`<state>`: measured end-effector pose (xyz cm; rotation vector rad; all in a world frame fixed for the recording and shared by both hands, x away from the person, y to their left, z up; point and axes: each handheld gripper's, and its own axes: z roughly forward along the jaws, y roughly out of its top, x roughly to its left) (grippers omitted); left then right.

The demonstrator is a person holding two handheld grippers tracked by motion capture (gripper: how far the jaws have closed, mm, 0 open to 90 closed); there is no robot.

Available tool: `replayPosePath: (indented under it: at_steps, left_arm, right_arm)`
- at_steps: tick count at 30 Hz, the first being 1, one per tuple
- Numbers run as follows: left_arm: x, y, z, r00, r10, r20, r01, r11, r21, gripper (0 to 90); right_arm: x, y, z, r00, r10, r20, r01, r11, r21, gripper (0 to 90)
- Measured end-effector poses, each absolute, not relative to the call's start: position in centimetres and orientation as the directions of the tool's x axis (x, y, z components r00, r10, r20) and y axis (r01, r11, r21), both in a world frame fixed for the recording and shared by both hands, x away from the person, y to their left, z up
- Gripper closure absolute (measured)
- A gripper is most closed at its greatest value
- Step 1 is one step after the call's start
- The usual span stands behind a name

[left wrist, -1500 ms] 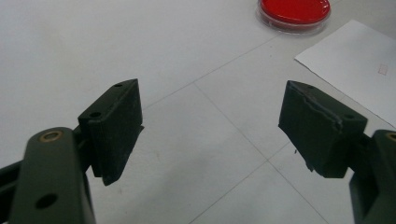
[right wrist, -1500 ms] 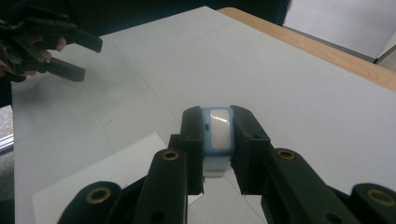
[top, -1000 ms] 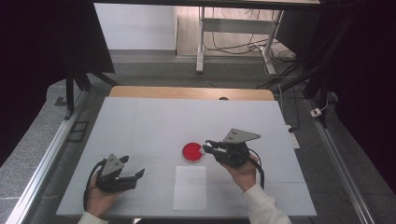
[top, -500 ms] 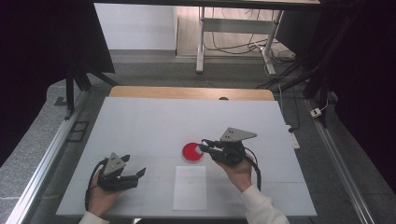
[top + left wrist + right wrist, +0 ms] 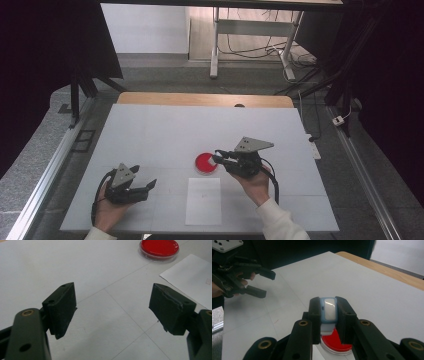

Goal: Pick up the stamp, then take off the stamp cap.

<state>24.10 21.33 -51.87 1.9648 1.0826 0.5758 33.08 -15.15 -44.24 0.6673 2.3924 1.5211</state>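
A round clear dish with red filling [image 5: 205, 163] [image 5: 159, 248] [image 5: 335, 342] lies on the white table near its middle. Just right of it, my right gripper [image 5: 219, 159] [image 5: 328, 312] is shut on a small light-blue device with a white face [image 5: 329, 310], held just above the dish's edge. At the table's front left, my left gripper [image 5: 150, 186] [image 5: 112, 308] stands open, low over the table, with nothing between its jaws. It appears again, farther off, as the left gripper [image 5: 265, 283].
A white sheet of paper [image 5: 203, 200] [image 5: 190, 278] lies in front of the dish near the table's front edge. A wooden strip [image 5: 205, 99] borders the far edge. Metal rails run along both sides of the table.
My right gripper has shifted slightly left and lower toward the dish with the blue device. The left gripper has hardly moved.
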Motion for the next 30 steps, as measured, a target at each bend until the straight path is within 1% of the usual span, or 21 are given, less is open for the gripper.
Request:
replayPosePath:
  at_steps: [11,20,30]
  left_arm:
    - [24.4,20.7,-51.2,0.541,0.841,0.025,0.462,-0.322,0.827,21.6]
    - [24.8,19.5,-50.7,0.564,0.825,0.032,0.442,-0.334,0.833,21.8]
    - [25.4,18.3,-50.6,0.581,0.813,0.033,0.440,-0.348,0.828,21.7]
  right_arm:
    - [33.1,-15.0,-44.4,-0.873,0.485,0.054,0.254,0.357,0.899,75.0]
    - [33.1,-14.9,-44.5,-0.873,0.485,0.055,0.252,0.350,0.902,75.0]
    - [33.1,-14.9,-44.5,-0.873,0.485,0.056,0.255,0.356,0.899,75.0]
